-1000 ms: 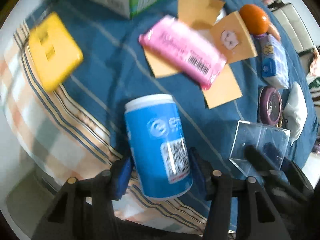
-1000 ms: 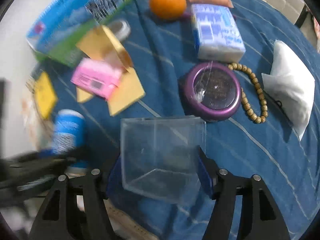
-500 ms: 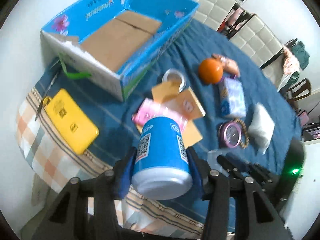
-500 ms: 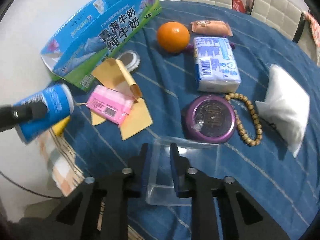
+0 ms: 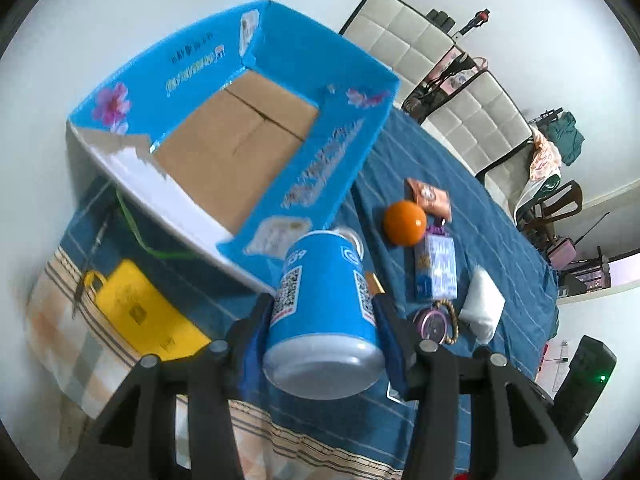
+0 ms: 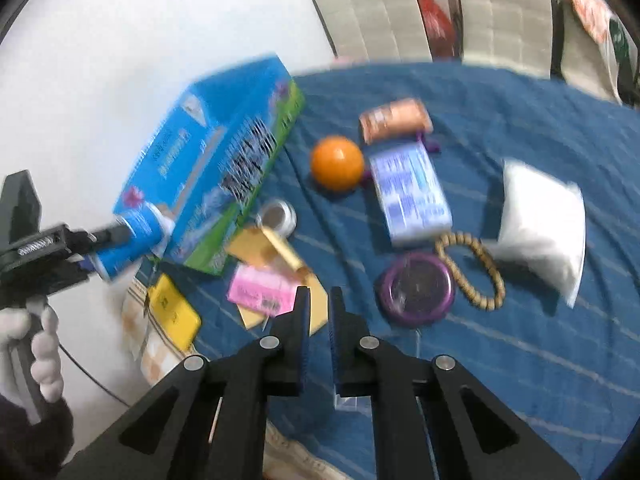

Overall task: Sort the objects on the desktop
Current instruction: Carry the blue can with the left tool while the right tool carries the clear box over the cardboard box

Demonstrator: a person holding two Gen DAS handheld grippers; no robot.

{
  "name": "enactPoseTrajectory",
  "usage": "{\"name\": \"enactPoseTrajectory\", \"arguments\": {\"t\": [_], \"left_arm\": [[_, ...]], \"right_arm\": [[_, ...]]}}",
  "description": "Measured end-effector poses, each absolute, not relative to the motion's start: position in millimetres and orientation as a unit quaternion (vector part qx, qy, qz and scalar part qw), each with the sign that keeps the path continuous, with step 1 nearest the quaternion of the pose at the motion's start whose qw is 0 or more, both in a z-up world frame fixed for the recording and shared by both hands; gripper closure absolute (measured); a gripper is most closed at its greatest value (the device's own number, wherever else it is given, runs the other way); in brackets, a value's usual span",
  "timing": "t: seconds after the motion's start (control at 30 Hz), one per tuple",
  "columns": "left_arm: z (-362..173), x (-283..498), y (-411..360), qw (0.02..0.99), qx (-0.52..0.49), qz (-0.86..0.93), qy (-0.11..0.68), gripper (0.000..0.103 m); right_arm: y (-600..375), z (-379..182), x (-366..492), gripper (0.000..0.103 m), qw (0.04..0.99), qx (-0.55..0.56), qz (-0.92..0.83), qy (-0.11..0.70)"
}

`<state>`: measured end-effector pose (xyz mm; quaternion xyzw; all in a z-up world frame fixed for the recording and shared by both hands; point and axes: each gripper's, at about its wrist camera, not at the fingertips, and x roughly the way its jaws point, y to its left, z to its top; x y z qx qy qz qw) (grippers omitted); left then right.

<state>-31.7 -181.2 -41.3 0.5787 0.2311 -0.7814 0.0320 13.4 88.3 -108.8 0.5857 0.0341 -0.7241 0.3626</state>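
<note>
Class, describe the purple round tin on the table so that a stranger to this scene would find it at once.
Start at the big blue open carton on the blue tablecloth, then move across past the orange towards the white pillow-like pack. Just before it lies the purple round tin, flat on the cloth. It alone is round and purple, with a wooden bead bracelet beside it.

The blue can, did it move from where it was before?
Yes. The blue can, clamped in the left gripper, went up off the tablecloth and toward the open blue box, whose near corner it now reaches.
</note>
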Motion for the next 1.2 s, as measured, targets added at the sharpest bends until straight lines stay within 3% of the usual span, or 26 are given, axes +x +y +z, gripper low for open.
{"name": "enactPoseTrajectory", "arguments": {"t": [0.07, 0.13, 0.17, 0.4, 0.5, 0.73, 0.8, 0.87, 0.97, 1.2], "left_arm": [[-39, -40, -190, 0.028, 0.575, -0.785, 0.229, 0.057], [-40, -48, -198, 0.024, 0.573, -0.785, 0.232, 0.057], [-42, -50, -203, 0.022, 0.575, -0.784, 0.233, 0.057], [-54, -54, -214, 0.008, 0.59, -0.772, 0.238, 0.057], [-54, -56, -216, 0.005, 0.591, -0.771, 0.238, 0.057], [-54, -56, -219, -0.001, 0.594, -0.77, 0.234, 0.057], [-55, -56, -219, -0.002, 0.596, -0.768, 0.235, 0.057], [-56, -55, -221, -0.002, 0.596, -0.766, 0.24, 0.057], [-56, -54, -222, -0.001, 0.597, -0.766, 0.241, 0.057], [-54, -55, -222, -0.002, 0.596, -0.766, 0.239, 0.057]], "right_arm": [[88, -120, 14, 0.072, 0.34, 0.6, -0.72, 0.079], [89, -136, 15, 0.039, 0.322, 0.615, -0.712, 0.112], [91, -143, 16, 0.037, 0.319, 0.625, -0.704, 0.11], [86, -176, 30, 0.037, 0.285, 0.66, -0.683, 0.128], [76, -188, 34, 0.03, 0.276, 0.661, -0.683, 0.142], [61, -212, 43, 0.027, 0.254, 0.663, -0.667, 0.227], [68, -210, 41, 0.027, 0.264, 0.658, -0.677, 0.198], [75, -206, 39, 0.048, 0.28, 0.651, -0.686, 0.165], [91, -206, 31, 0.049, 0.283, 0.662, -0.687, 0.098], [149, -220, 6, 0.052, 0.306, 0.681, -0.644, -0.169]]}}
